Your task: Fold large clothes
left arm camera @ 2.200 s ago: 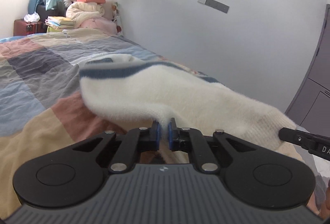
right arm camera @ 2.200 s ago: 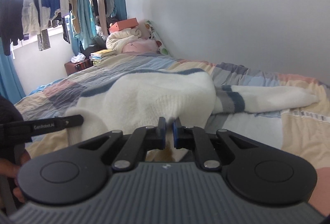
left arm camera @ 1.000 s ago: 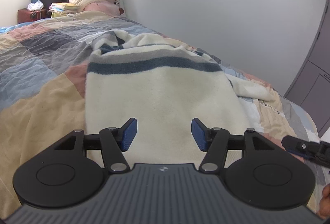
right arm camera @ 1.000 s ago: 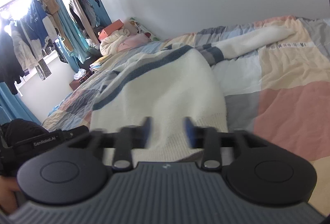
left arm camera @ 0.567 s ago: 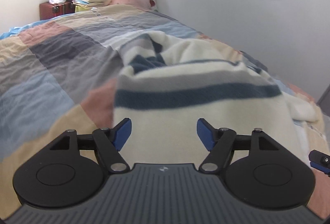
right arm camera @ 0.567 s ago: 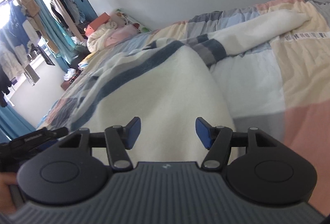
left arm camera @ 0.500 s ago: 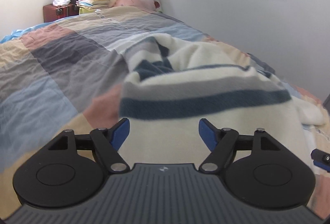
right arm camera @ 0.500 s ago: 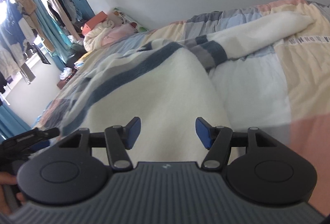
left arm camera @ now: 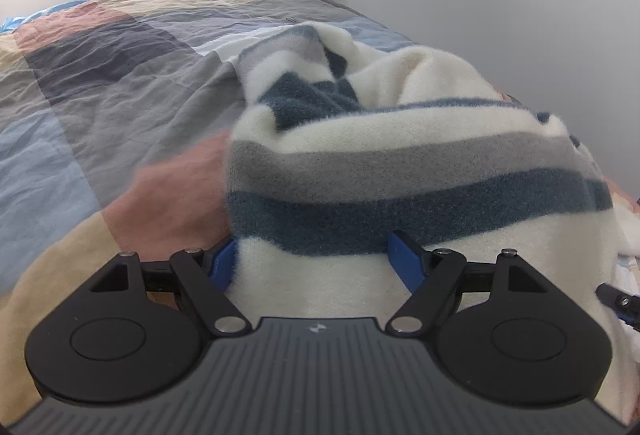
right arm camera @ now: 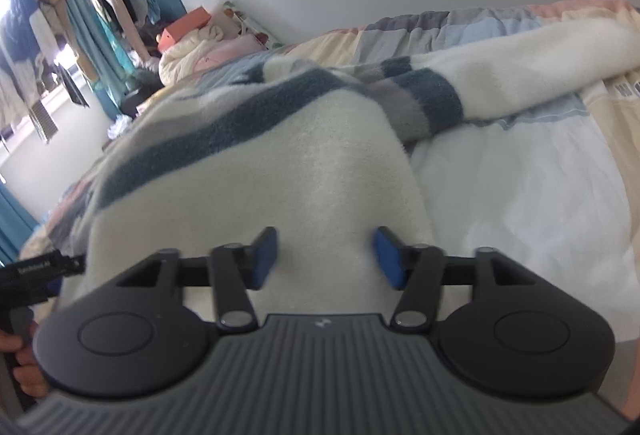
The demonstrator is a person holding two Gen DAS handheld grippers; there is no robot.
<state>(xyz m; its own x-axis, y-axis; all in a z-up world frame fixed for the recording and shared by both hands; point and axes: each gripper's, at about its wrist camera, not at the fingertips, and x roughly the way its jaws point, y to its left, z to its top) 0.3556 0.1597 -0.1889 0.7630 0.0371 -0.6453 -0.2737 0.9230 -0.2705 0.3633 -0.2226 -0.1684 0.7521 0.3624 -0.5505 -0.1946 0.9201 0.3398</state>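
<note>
The left gripper (left arm camera: 316, 255) stands wide open over the near part of the striped sweater (left arm camera: 400, 171), its blue pads on either side of the cream knit without pinching it. The sweater lies on the patchwork quilt (left arm camera: 100, 95), partly folded, its cream body toward the cameras and the grey and navy bands beyond.

The right gripper (right arm camera: 326, 255) has just been closing; its pads are blurred, still parted, with cream knit between them but no visible pinch. The outstretched sleeve (right arm camera: 520, 63) lies across the quilt beside the wall.

I judge the fleecy knit soft, thick and light: it will sag and bunch, so hold it at an edge or corner, both layers together.

The collar, hem and far sleeve are hidden. Each gripper's body blocks the nearest fabric edge.
</note>
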